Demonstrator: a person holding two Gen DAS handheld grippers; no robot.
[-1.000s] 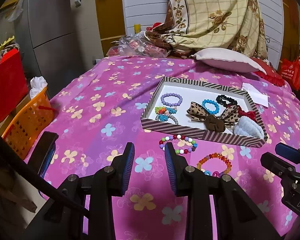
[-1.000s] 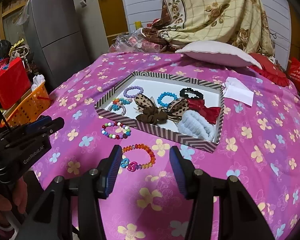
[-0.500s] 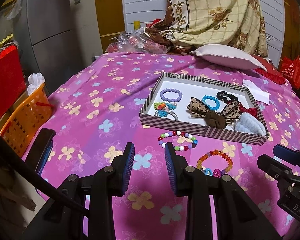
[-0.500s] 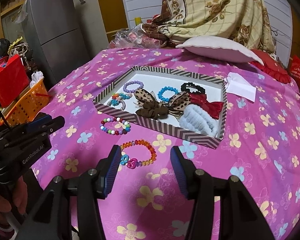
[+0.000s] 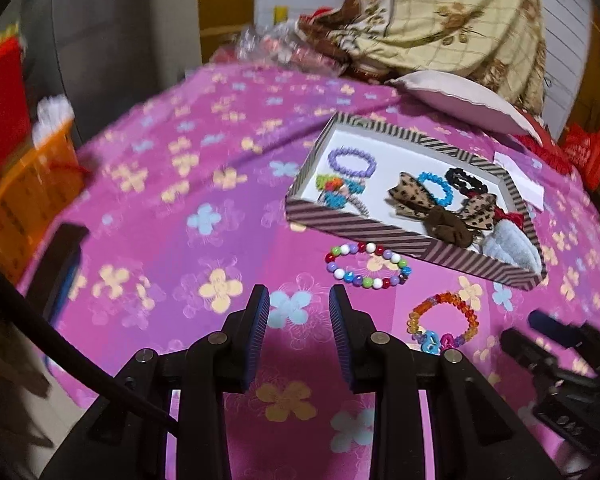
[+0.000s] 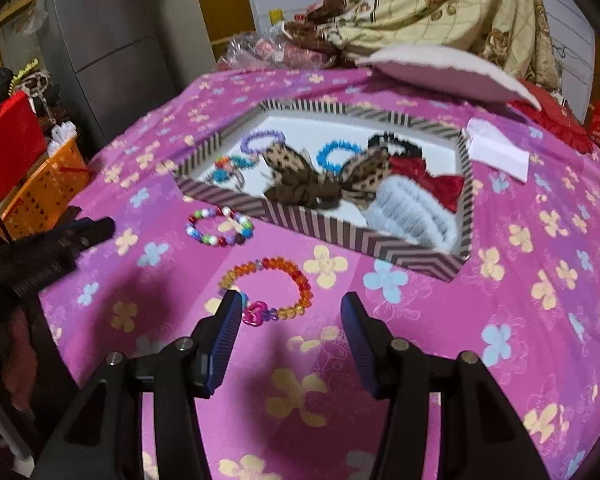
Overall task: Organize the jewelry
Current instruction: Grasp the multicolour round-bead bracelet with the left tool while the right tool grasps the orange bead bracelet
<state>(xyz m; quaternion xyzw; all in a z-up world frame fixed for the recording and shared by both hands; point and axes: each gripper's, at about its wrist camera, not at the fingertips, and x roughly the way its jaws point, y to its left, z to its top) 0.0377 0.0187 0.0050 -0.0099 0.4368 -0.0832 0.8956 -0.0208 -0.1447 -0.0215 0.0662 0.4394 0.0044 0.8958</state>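
A striped tray [image 5: 380,236] [image 6: 340,228] on the pink flowered bedspread holds bracelets, hair ties, a leopard bow [image 6: 300,176], a red bow and a grey fluffy band. Two bracelets lie loose in front of it. My left gripper [image 5: 298,300] is open and empty, a little short and left of the multicoloured bead bracelet [image 5: 374,283] [image 6: 196,234]. My right gripper [image 6: 291,300] is open and low over the orange bead bracelet [image 6: 278,263] [image 5: 446,298]. The bracelet's pink charm [image 6: 255,315] sits just inside the left fingertip, untouched by the pads.
An orange basket [image 5: 24,196] [image 6: 44,188] stands off the bed's left edge, with a black flat object [image 5: 60,268] near that edge. A pillow [image 5: 460,100] and heaped blankets lie behind the tray. White paper [image 6: 496,148] lies at the tray's right.
Both grippers have come down and forward toward the loose bracelets. The left view has tilted. The jaws of each stand about as wide as before.
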